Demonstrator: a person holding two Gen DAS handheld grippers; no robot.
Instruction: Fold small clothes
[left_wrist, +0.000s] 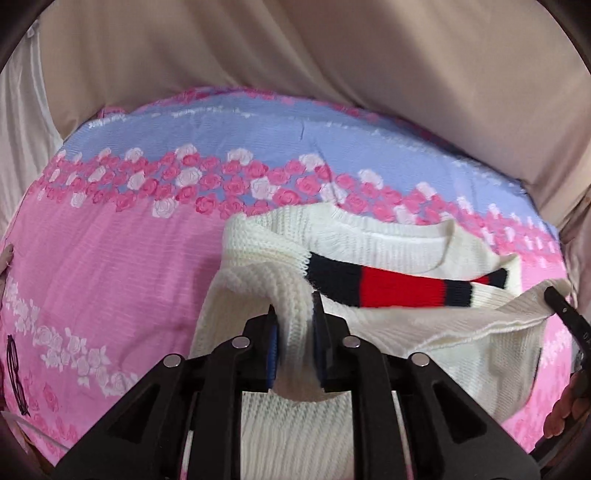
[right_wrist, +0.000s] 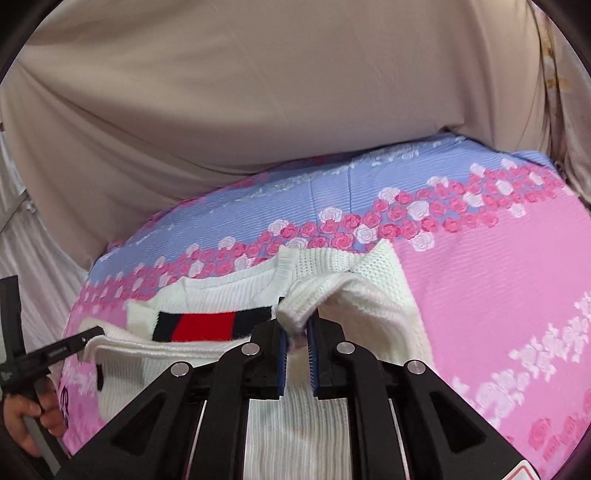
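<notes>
A small white knit sweater (left_wrist: 295, 254) with a navy-and-red chest stripe lies partly folded near the bedspread's (left_wrist: 110, 258) blue far edge.

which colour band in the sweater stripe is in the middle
The red band sits mid-stripe on the white sweater, with a navy band on either side.

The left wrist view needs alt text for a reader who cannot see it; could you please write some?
The left hand-held gripper pinches a fold of a white knitted sweater with a navy and red stripe, over a pink and blue rose-print bedsheet. The right hand-held gripper grips the sweater's other side at the right edge. Beige fabric hangs behind.
</notes>
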